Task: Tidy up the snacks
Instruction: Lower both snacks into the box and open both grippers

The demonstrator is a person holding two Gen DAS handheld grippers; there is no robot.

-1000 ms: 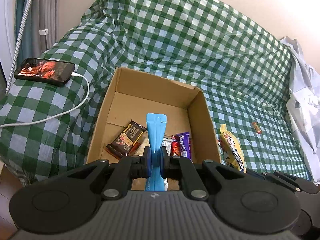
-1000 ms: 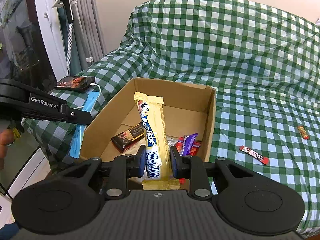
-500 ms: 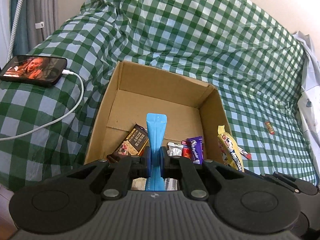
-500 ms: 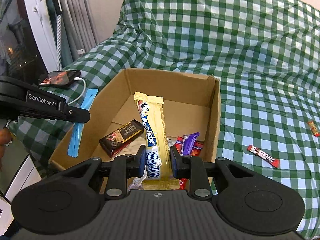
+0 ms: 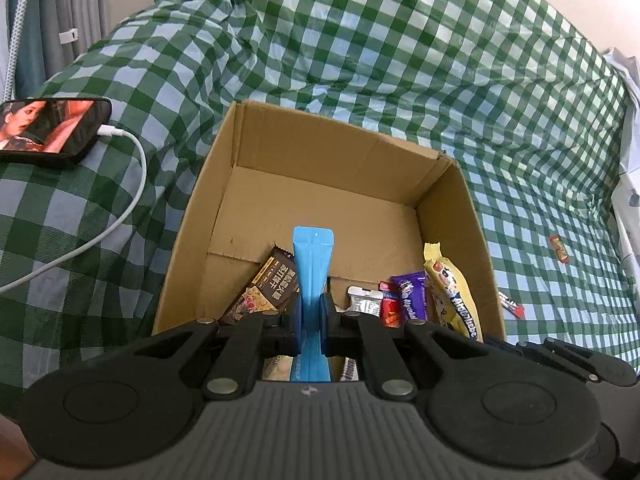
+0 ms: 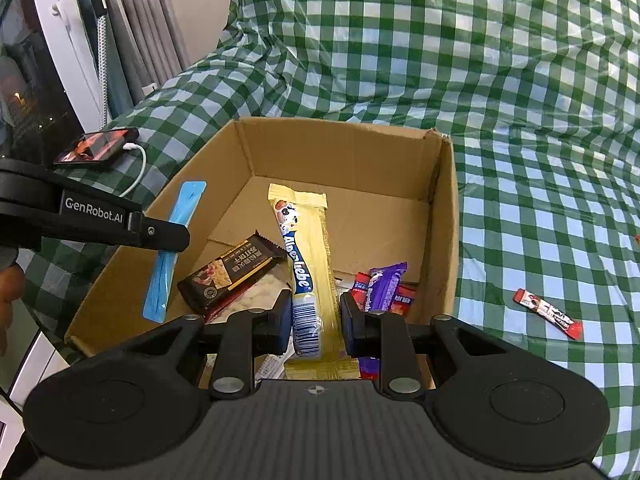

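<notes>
Hovering over the cardboard box (image 5: 224,184) mid-frame, both grippers are loaded — left gripper (image 5: 310,316) clamped on a blue packet (image 5: 310,256), right gripper (image 6: 314,318) pinching a yellow candy bar (image 6: 308,256). Chocolate bar (image 6: 230,274) and purple wrapper (image 6: 384,284) sit inside; a red stick (image 6: 548,313) lies on the checked cloth at right.

Checked cover (image 5: 400,60), grey curtains (image 6: 160,32) (perhaps pleated)

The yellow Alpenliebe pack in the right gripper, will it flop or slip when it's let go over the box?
The yellow Alpenliebe pack juts straight out past the right gripper without sagging, so it is probably fairly stiff. Its wrapper looks glossy, so it may slide out quickly. It seems light, likely dropping flat into the cardboard box.
</notes>
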